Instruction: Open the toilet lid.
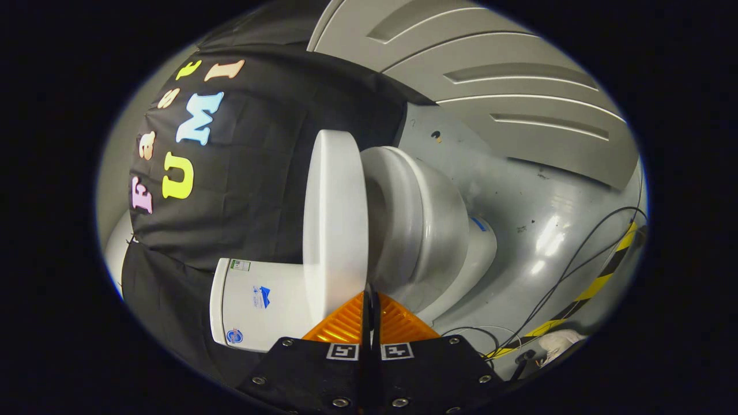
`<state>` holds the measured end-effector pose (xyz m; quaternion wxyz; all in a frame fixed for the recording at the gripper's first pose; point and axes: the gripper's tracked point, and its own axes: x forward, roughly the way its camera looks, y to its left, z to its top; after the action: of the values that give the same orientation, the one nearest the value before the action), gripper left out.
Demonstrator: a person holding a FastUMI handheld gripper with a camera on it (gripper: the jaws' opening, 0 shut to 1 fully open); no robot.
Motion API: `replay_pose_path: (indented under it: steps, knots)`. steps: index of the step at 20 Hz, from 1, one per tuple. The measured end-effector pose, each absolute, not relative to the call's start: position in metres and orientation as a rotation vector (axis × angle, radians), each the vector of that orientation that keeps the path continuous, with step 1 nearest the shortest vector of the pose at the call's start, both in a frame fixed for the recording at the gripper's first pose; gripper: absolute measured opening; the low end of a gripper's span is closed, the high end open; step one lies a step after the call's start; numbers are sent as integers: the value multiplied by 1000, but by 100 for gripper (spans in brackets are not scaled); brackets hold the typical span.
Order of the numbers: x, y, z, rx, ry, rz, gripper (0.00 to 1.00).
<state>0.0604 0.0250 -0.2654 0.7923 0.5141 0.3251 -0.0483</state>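
Gripper view
Gripper (371, 300): its fingers are drawn together with barely a slit between them, and they sit at the rim of the toilet lid (335, 222). Whether a thin edge is pinched in that slit is hard to tell; it looks more like contact than a grip.
Lid position: swung well away from the seat (398, 207), a clear gap between the two, with the tank (259, 302) on its far side against the black cloth wall (253, 190).
Lid direction: its long axis runs from the hinge end by the tank out to the free rim; its flat face is turned toward the cloth.
Handling: likely stiff, light moulded plastic, smooth and slippery, pivoting freely on its hinge.
Where to hold: the free front rim, farthest from the hinge.
Surroundings: cables (576, 271) trail over the grey floor (519, 202) beyond the bowl (438, 242).
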Motion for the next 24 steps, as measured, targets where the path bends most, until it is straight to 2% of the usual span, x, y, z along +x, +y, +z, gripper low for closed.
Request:
replay_pose_path:
  steps: [24]
  knots:
    - [78, 89, -154, 547, 525, -35, 0]
